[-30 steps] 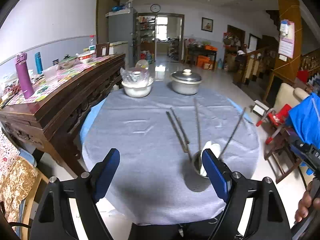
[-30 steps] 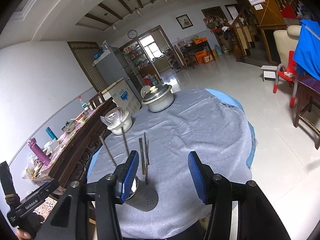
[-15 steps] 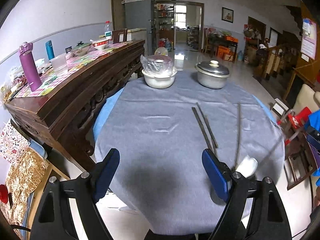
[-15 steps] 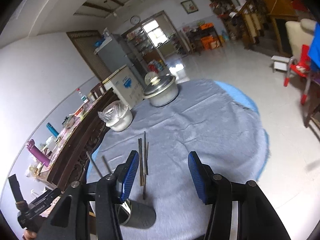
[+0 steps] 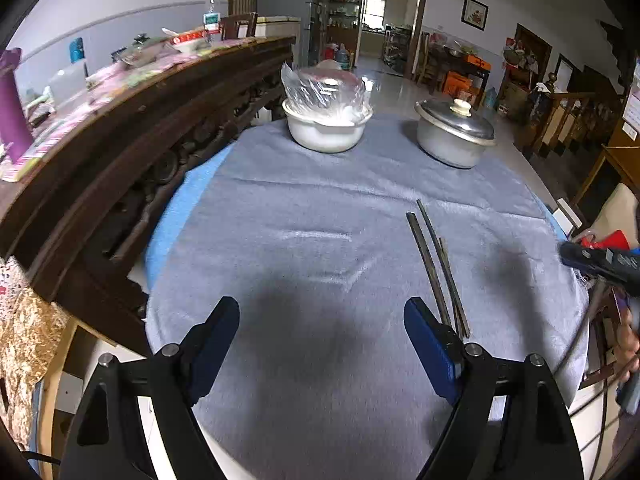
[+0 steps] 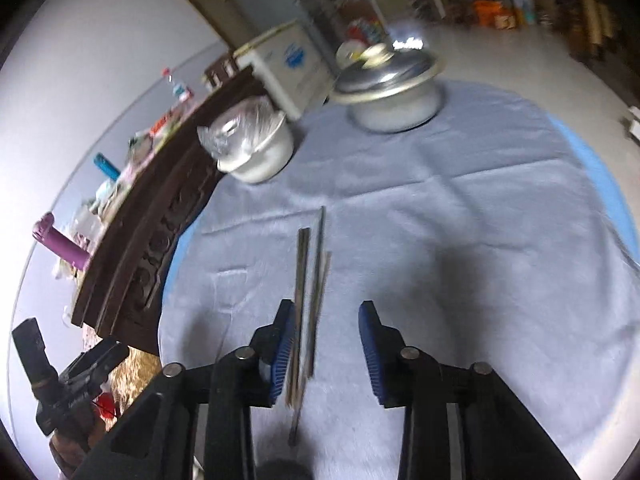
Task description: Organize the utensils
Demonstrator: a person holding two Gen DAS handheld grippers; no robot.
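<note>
Right gripper (image 6: 327, 336): blue pads part-way apart, jaws just closing, nothing pinched; near ends of the chopsticks (image 6: 310, 292) lying between the pads, close against the left one, flat on the grey tablecloth (image 6: 480, 240). Picture blurred, contact with the pad impossible to tell. Left gripper (image 5: 322, 344): fingers spread wide, empty, over bare cloth just left of the chopsticks (image 5: 436, 264), right pad nearly at their near tips. Beyond the chopsticks, at the far edge of the cloth, a white bowl (image 5: 326, 128) under clear plastic and a lidded metal pot (image 5: 454, 132). Left of the chopsticks, past the cloth's edge, a dark carved sideboard (image 5: 132, 136).
</note>
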